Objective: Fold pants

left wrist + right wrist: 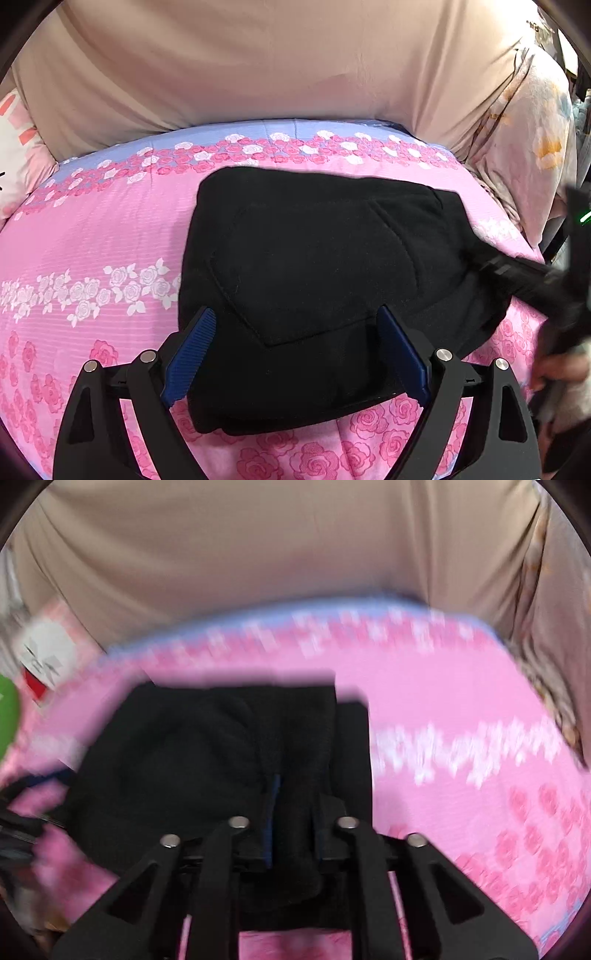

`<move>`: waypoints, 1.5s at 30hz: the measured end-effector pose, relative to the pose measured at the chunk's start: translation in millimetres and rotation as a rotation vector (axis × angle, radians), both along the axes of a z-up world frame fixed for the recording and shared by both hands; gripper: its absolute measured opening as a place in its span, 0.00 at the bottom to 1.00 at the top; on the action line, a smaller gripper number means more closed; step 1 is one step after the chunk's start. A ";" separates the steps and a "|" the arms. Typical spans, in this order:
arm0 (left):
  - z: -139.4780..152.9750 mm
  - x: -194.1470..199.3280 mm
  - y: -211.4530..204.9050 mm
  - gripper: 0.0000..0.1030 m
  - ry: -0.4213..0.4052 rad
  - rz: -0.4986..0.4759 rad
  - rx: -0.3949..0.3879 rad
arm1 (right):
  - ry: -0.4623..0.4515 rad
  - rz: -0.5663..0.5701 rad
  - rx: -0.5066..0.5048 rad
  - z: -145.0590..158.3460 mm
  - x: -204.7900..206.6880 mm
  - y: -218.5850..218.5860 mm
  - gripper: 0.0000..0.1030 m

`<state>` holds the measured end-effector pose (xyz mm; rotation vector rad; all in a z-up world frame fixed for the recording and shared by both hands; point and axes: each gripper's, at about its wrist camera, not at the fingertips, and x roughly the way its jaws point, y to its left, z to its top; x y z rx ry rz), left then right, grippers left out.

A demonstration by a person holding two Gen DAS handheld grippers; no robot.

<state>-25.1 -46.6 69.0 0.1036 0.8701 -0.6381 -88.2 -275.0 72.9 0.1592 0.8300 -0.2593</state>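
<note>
Pinching black pants (207, 760), right hand-held gripper (293, 812).

A pink rose-print bedspread (110, 236) with a lavender band along its far edge covers the bed. Behind it hangs a creased beige sheet (258, 62). A floral cloth (532, 147) is bunched at right, a pink-white pillow (18, 147) at left.

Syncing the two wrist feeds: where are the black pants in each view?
Left wrist: pants centre to lower centre, folded on the pink sheet, between the open left gripper's fingers.
Right wrist: pants centre-left, blurred, with a fold pinched in the right gripper.
Shared landmark: the beige cover behind the sheet, also across the top in the right view.
</note>
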 end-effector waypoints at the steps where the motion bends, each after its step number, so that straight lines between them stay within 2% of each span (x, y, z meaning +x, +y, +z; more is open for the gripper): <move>1: -1.0 -1.1 -1.3 0.84 -0.006 -0.001 0.010 | -0.019 -0.007 0.003 3.7 -3.8 1.2 0.23; 2: -1.5 -1.6 -2.2 0.84 -0.010 -0.003 0.017 | -0.032 -0.015 0.014 9.4 -8.2 1.7 0.28; 3: -2.2 -2.0 -2.3 0.84 -0.009 -0.008 0.021 | -0.057 -0.024 0.035 18.0 -13.7 1.0 0.42; 4: -2.2 -0.7 -0.7 0.84 -0.003 -0.009 0.012 | -0.081 -0.030 0.051 24.9 -19.2 -1.0 0.53; 5: -1.4 1.4 3.1 0.84 0.010 -0.011 -0.011 | -0.096 -0.036 0.063 29.3 -23.7 -3.3 0.72; 6: -0.3 6.1 10.2 0.84 0.040 -0.013 -0.056 | -0.111 -0.040 0.089 32.6 -29.3 -6.8 0.82; 7: -0.4 10.5 17.5 0.84 0.072 -0.006 -0.104 | -0.114 -0.044 0.113 33.7 -32.8 -8.8 0.83; 10: -9.7 32.2 49.2 0.84 0.191 0.049 -0.254 | -0.090 -0.058 0.159 22.8 -40.7 -19.1 0.83; 13: -28.9 50.9 66.5 0.84 0.281 0.139 -0.279 | -0.045 -0.084 0.256 -2.1 -39.1 -29.1 0.87; 15: -43.8 59.5 71.4 0.84 0.352 0.149 -0.320 | -0.062 -0.078 0.373 -17.0 -38.4 -35.6 0.87; 16: -58.1 66.4 71.5 0.84 0.432 0.130 -0.372 | -0.077 -0.063 0.436 -23.3 -37.1 -38.3 0.83; 17: -60.2 66.4 72.2 0.85 0.425 0.121 -0.411 | -0.088 -0.061 0.480 -27.5 -35.9 -39.8 0.72; 18: -58.7 65.7 68.5 0.79 0.422 0.089 -0.410 | -0.094 -0.067 0.472 -27.4 -35.4 -39.0 0.66; 19: -58.8 65.0 64.5 0.55 0.437 0.045 -0.416 | -0.096 -0.054 0.452 -24.5 -34.6 -35.5 0.59; 20: -55.6 63.5 62.3 0.50 0.429 0.040 -0.402 | -0.102 -0.039 0.431 -19.1 -34.6 -30.4 0.45; 21: -47.5 58.7 61.9 0.43 0.389 0.039 -0.382 | -0.103 -0.032 0.396 -10.6 -34.4 -22.3 0.40; 22: -38.2 53.4 63.1 0.31 0.346 0.037 -0.361 | -0.103 -0.023 0.348 -1.9 -34.5 -12.8 0.38; 23: -29.8 48.9 66.3 0.27 0.322 0.032 -0.356 | -0.107 -0.012 0.308 6.7 -35.4 -3.9 0.37; 27: -9.2 35.6 99.0 0.26 0.285 0.045 -0.353 | -0.133 0.073 0.261 35.1 -42.8 30.6 0.36; 30: -8.4 22.9 128.7 0.27 0.277 0.077 -0.316 | -0.077 0.131 0.245 24.2 -41.5 58.7 0.39; 31: -12.8 19.2 134.6 0.28 0.275 0.094 -0.285 | -0.037 0.143 0.249 11.6 -39.9 66.3 0.43; 33: -32.1 15.4 147.8 0.32 0.322 0.104 -0.261 | 0.021 0.124 0.212 -10.1 -38.6 72.4 0.60; 35: -42.5 12.6 153.4 0.40 0.340 0.113 -0.273 | 0.000 0.102 0.235 -16.3 -44.1 66.9 0.70; 36: -40.0 9.7 155.4 0.40 0.325 0.116 -0.282 | -0.008 0.083 0.282 -15.9 -48.5 58.9 0.70; 38: -34.6 8.2 154.9 0.44 0.303 0.122 -0.287 | -0.042 0.052 0.297 -7.1 -57.0 49.9 0.70; 42: -26.8 4.8 136.9 0.49 0.245 0.140 -0.216 | -0.093 0.065 0.132 27.2 -55.0 62.0 0.70; 45: -28.2 3.5 132.1 0.55 0.221 0.148 -0.184 | -0.093 0.116 0.092 36.7 -27.0 73.9 0.70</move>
